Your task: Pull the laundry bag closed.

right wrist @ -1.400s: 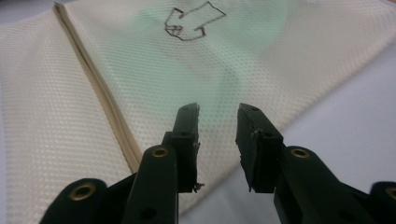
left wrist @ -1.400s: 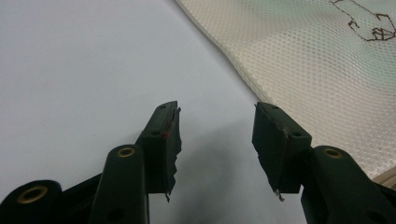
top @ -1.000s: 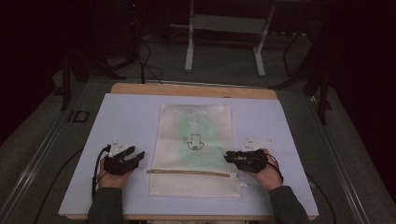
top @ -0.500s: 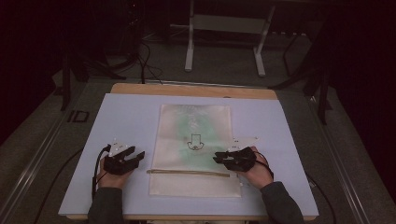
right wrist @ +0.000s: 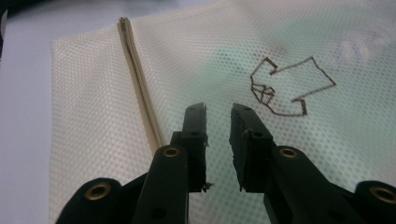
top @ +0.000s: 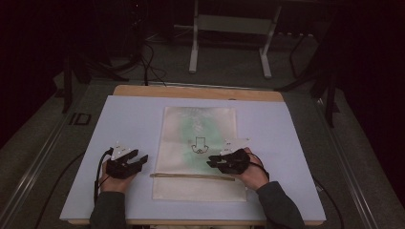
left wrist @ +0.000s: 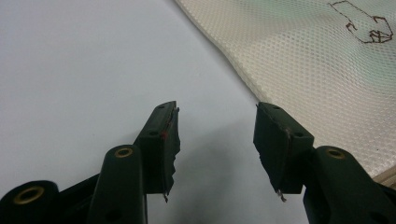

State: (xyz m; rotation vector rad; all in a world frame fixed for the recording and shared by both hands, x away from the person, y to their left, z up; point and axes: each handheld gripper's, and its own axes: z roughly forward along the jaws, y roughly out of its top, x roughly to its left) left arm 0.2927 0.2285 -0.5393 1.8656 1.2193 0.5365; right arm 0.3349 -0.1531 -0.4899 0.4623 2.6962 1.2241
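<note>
Mesh bag [top: 199,150]: lies flat at the middle of the tabletop [top: 133,124], zipper [top: 191,176] running across near the front edge.
Right gripper [top: 212,163]: over the bag's right part, just behind the zipper, beside the drawn arrow [right wrist: 289,88]; jaws a narrow gap apart, holding nothing.
Left gripper [top: 142,159]: on bare tabletop just left of the bag's edge; jaws wide apart, empty.
</note>
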